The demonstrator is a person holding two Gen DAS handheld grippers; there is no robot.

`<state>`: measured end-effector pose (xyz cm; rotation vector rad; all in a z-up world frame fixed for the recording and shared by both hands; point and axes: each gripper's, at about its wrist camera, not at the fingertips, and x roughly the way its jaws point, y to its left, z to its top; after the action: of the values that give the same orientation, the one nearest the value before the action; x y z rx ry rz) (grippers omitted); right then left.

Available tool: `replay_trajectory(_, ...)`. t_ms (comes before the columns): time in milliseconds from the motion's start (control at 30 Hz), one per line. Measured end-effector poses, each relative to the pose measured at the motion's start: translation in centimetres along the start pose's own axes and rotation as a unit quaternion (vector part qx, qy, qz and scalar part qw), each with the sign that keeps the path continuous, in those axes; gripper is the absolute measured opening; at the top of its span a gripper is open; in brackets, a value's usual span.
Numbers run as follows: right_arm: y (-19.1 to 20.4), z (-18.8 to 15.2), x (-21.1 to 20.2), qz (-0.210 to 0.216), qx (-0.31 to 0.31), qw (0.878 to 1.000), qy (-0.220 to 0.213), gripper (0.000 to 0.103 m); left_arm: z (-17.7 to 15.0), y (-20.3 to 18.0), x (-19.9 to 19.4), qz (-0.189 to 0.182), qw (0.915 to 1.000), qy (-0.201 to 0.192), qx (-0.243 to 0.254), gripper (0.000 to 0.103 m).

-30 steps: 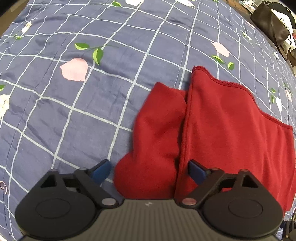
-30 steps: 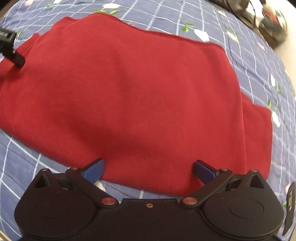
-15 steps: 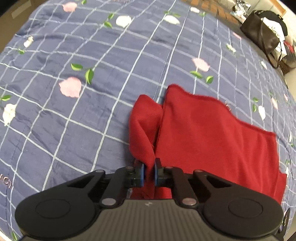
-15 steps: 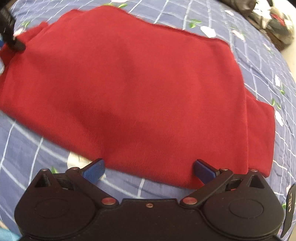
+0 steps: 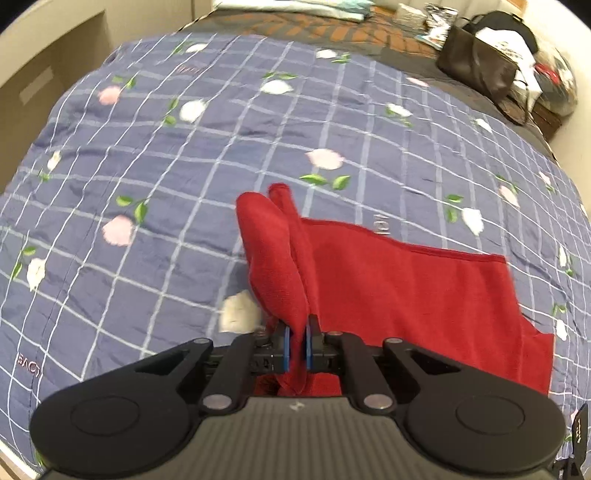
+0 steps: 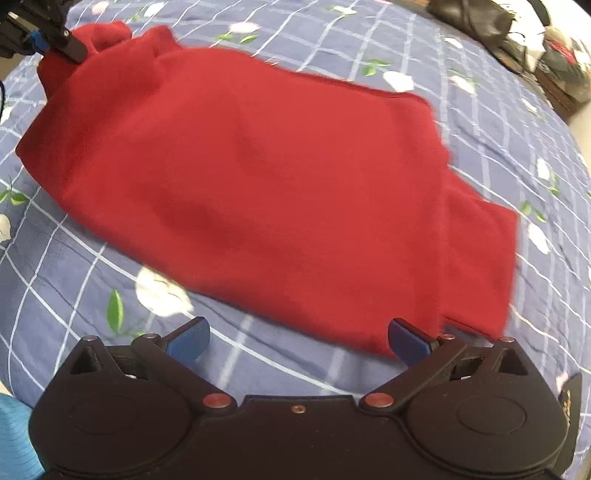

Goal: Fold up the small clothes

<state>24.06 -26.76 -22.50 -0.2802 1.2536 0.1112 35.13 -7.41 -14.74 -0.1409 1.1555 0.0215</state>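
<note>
A red garment (image 6: 280,177) lies spread on a blue checked bedspread (image 5: 184,155). My left gripper (image 5: 296,347) is shut on the garment's left sleeve (image 5: 277,258) and holds it lifted off the bed, the cloth rising in a fold between the blue pads. In the right wrist view the left gripper (image 6: 40,40) shows at the top left, pinching the same sleeve. My right gripper (image 6: 297,338) is open and empty, low over the bedspread just in front of the garment's near hem.
A dark handbag (image 5: 476,70) and other items stand at the far right past the bed's edge. Folded linen (image 5: 288,5) lies at the far end. A blue item (image 6: 14,439) shows at the lower left corner.
My left gripper closed on the sleeve and lifted it up and back. The right gripper drew slightly back from the hem and stays open.
</note>
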Motion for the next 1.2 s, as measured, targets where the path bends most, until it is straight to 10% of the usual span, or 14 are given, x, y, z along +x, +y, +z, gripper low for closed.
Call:
replay_trajectory(600, -14.2, -10.5, -4.4, -0.027, 0.096, 0.995, 0.015, 0.103, -7.7, -26.2, 2.1, -0.051, 0.9794, 0.03, 0.193, 0.006)
replay_trajectory(900, -18.1, -12.4, -4.3, -0.027, 0.105, 0.994, 0.026, 0.103, -8.3, -26.3, 4.2, -0.055, 0.9811, 0.071, 0.171, 0.013)
replay_trajectory(1200, -19.6, -10.7, -2.5, 0.007, 0.091, 0.995, 0.029, 0.103, -7.8, -22.5, 2.6, -0.103, 0.9882, 0.073, 0.088, 0.061)
